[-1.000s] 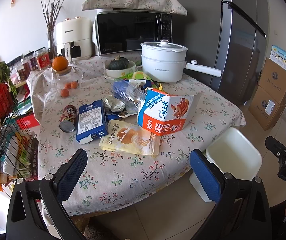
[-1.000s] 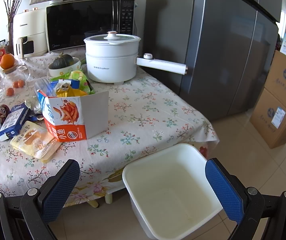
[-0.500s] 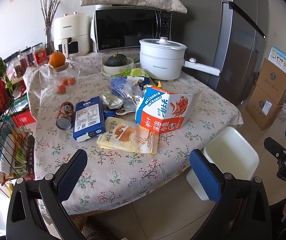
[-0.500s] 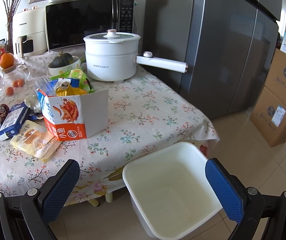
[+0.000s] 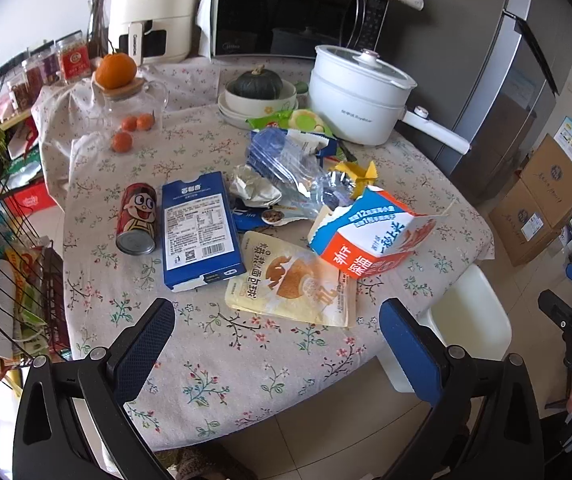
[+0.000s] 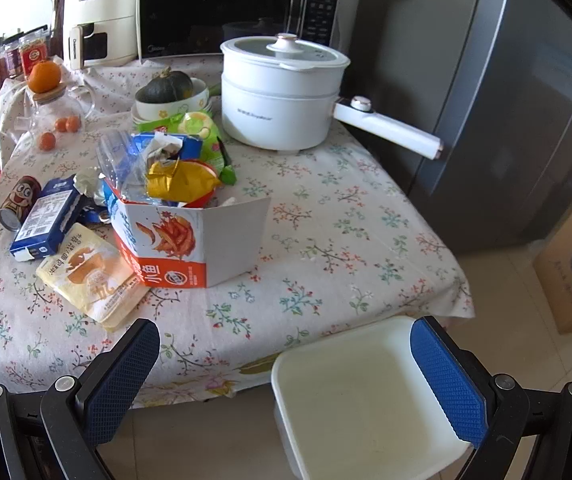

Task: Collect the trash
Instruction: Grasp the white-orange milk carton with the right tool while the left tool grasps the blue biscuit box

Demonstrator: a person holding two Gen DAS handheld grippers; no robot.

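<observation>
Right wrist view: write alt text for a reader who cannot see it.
Open right gripper with blue-padded fingers hovers over an empty white bin on the floor beside a floral-clothed table. On the table lie a torn orange snack box stuffed with wrappers, a yellow pouch, a blue box and a white pot.

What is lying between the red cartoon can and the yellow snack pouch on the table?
A blue box, label side up, lies flat between the can and the pouch; the left wrist view shows it best.
</observation>
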